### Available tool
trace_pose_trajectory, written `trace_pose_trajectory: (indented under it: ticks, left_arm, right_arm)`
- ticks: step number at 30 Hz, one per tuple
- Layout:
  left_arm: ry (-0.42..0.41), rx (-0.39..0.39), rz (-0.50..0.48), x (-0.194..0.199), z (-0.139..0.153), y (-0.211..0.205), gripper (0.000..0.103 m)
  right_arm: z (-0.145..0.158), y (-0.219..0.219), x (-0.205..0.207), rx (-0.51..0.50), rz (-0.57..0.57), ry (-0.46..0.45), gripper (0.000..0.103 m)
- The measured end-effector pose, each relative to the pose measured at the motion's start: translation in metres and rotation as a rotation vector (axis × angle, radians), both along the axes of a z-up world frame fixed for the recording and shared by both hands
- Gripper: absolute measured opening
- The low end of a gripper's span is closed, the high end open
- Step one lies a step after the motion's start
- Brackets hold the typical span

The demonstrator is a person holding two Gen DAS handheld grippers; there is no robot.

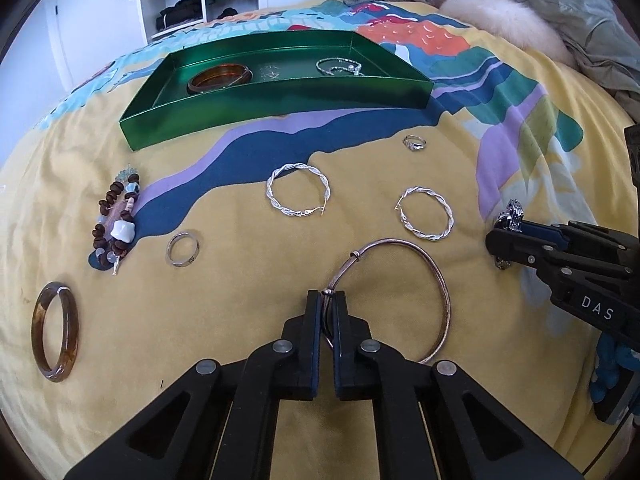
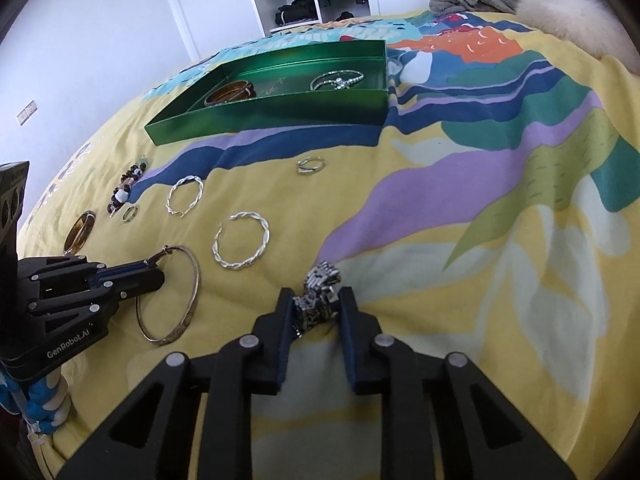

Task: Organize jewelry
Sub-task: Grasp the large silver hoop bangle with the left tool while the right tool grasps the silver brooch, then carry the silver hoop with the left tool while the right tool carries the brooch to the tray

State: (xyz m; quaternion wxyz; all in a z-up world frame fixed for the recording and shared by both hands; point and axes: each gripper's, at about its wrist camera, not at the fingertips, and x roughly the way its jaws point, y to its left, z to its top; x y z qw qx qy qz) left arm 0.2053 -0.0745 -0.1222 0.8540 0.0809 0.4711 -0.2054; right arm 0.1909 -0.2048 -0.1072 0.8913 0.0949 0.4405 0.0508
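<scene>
My left gripper (image 1: 329,295) is shut on the thin silver bangle (image 1: 438,276) near its clasp, the hoop lying on the bedspread. From the right wrist view the same gripper (image 2: 158,274) pinches that bangle (image 2: 192,296). My right gripper (image 2: 318,296) is shut on a crumpled silver link bracelet (image 2: 320,288), seen also as the link bracelet (image 1: 512,214) at the right gripper (image 1: 498,240). The green tray (image 1: 280,96) holds an amber bangle (image 1: 220,78) and a sparkly bracelet (image 1: 338,67).
Loose on the yellow patterned bedspread lie two twisted silver hoops (image 1: 298,196) (image 1: 427,218), a small ring (image 1: 414,143), a band ring (image 1: 183,249), a beaded bracelet (image 1: 118,220) and a brown bangle (image 1: 56,336). Clothes and a fur trim (image 1: 504,20) sit at the far right.
</scene>
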Motion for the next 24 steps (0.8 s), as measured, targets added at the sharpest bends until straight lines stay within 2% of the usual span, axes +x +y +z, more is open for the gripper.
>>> trace_pose_trajectory:
  ticks: [12,24]
  left_arm:
    - [-0.081,-0.002,0.029,-0.032,0.044,0.009,0.003]
    - [-0.177,-0.021,0.063,-0.074,0.091,0.026,0.003]
  right_arm:
    - [0.029,0.002,-0.04,0.007,-0.006,-0.078,0.019]
    - [0.077,0.014,-0.084,-0.014,0.006,-0.167,0.019]
